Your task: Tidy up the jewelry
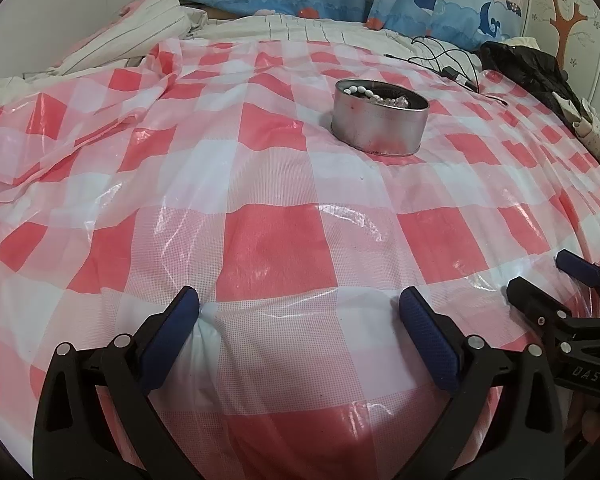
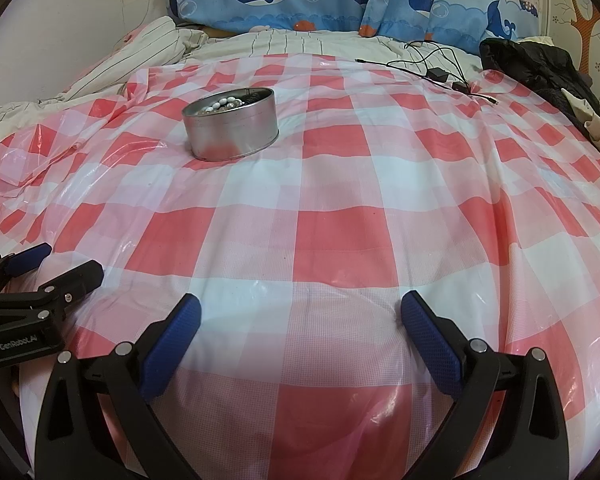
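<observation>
- Silver metal: a round, open tin (image 1: 380,120) stands upright on the red-and-white checked plastic sheet (image 1: 268,240) covering the bed, well apart from both grippers.
- Contents: beaded jewellery lies inside the tin. White oval beads (image 1: 356,90) rest against the far-left rim, and a clear bead strand (image 1: 392,101) lies beside them. No jewellery is visible loose on the sheet.
- Left gripper (image 1: 300,312): jaws released and spread wide, holding nothing, low over the near part of the sheet.
- Right gripper (image 2: 300,314): jaws likewise released and empty, just to the right of the left gripper, at about the same depth.
- Key relation: in the left wrist view the tin lies far and slightly right of the jaw axis; in the right wrist view the tin (image 2: 231,124) lies far and left of it. The tin therefore sits ahead, between the 2 grippers, closer to the left gripper's line.
- Axis: the tin is round, so no long axis constrains the approach; the open top faces up.
- Judgement: with all visible jewellery in the tin, the task appears near completion or not yet begun; which cannot be determined.
</observation>
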